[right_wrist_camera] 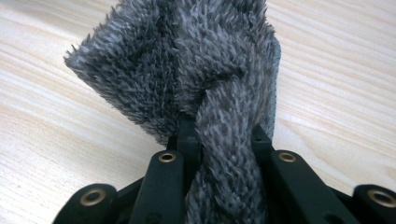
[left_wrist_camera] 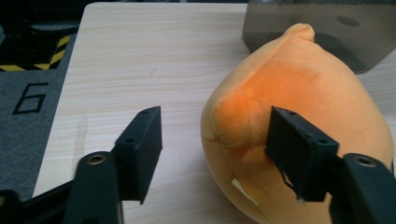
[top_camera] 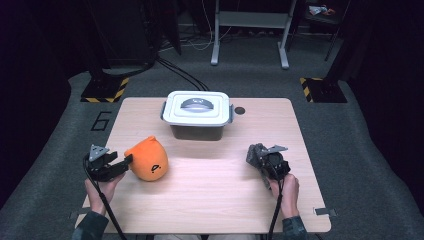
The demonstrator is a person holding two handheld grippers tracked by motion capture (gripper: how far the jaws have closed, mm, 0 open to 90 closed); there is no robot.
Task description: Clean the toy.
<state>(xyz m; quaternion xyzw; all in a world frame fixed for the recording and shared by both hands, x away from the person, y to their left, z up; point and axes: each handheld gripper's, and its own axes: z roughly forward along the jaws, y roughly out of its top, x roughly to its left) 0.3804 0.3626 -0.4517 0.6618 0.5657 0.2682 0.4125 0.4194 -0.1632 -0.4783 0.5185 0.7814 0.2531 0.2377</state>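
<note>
The orange plush toy (top_camera: 148, 159) sits near the desk's (top_camera: 210, 200) left edge, the left gripper's (top_camera: 121, 162) jaws spread against its side, while the right gripper (top_camera: 261, 159) pinches a grey furry cloth (right_wrist_camera: 187, 65) near the right edge; next probably calls for opening the lidded box (top_camera: 197, 112).

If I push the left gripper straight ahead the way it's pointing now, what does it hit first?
Most likely the orange plush toy: the left gripper has its jaws open, one pad already against the toy's side. The grey lidded box sits farther beyond, though depth is hard to judge.
</note>
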